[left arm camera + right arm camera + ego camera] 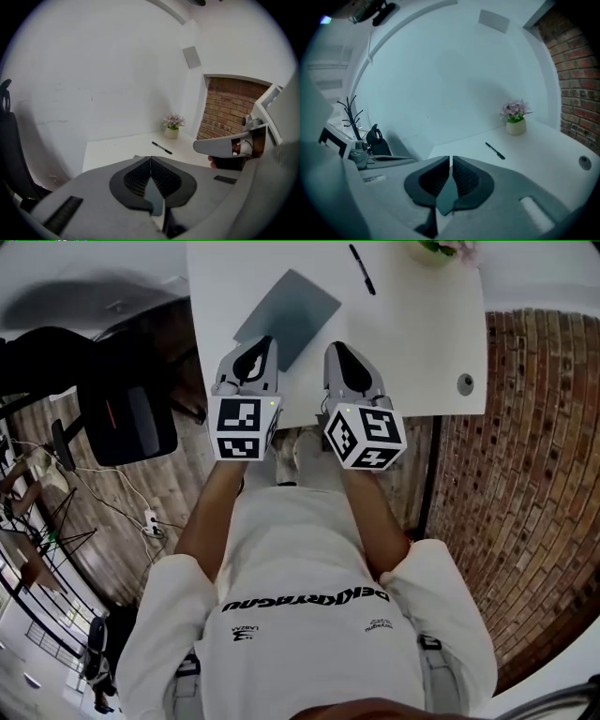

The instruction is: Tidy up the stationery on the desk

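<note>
White desk, grey notebook just ahead of your left gripper. It and the right gripper are clenched (both empty). Pen sits far back, long axis approx. away from you, straight ahead of yr right gripper, so reach w/ that.

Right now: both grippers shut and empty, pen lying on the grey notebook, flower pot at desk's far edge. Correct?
Not quite. Head view: the pen lies on bare desk, apart from the grey notebook. The left gripper and right gripper are shut and empty; flower pot at the far edge.
</note>
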A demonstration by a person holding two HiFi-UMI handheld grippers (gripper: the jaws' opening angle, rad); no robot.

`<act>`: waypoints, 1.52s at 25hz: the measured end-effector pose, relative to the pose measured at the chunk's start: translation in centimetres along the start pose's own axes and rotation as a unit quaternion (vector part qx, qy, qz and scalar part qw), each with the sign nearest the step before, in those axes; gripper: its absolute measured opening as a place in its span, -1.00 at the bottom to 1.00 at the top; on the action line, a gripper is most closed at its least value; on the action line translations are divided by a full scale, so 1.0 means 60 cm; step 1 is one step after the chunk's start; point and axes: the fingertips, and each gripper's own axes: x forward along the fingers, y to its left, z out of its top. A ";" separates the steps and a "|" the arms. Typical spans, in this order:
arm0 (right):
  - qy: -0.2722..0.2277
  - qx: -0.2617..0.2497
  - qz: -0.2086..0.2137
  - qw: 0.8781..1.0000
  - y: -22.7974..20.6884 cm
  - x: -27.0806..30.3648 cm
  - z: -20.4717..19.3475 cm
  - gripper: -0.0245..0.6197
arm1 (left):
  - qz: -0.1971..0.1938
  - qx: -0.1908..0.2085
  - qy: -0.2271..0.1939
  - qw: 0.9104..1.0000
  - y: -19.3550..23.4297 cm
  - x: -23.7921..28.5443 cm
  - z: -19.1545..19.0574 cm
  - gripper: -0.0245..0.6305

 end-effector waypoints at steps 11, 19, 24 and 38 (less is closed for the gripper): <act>0.066 0.058 -0.020 0.996 -0.031 0.090 -0.097 -0.73 | 0.011 0.009 0.064 0.998 0.073 0.099 -0.073 -0.74; 0.109 0.095 -0.050 0.988 -0.059 0.148 -0.161 -0.66 | 0.007 0.026 0.117 0.993 0.123 0.178 -0.115 -0.69; 0.124 0.105 -0.068 0.984 -0.080 0.170 -0.190 -0.63 | -0.001 0.031 0.143 0.989 0.138 0.217 -0.140 -0.69; 0.178 0.135 -0.073 0.972 -0.082 0.205 -0.257 -0.60 | -0.053 -0.030 0.205 0.977 0.164 0.258 -0.179 -0.64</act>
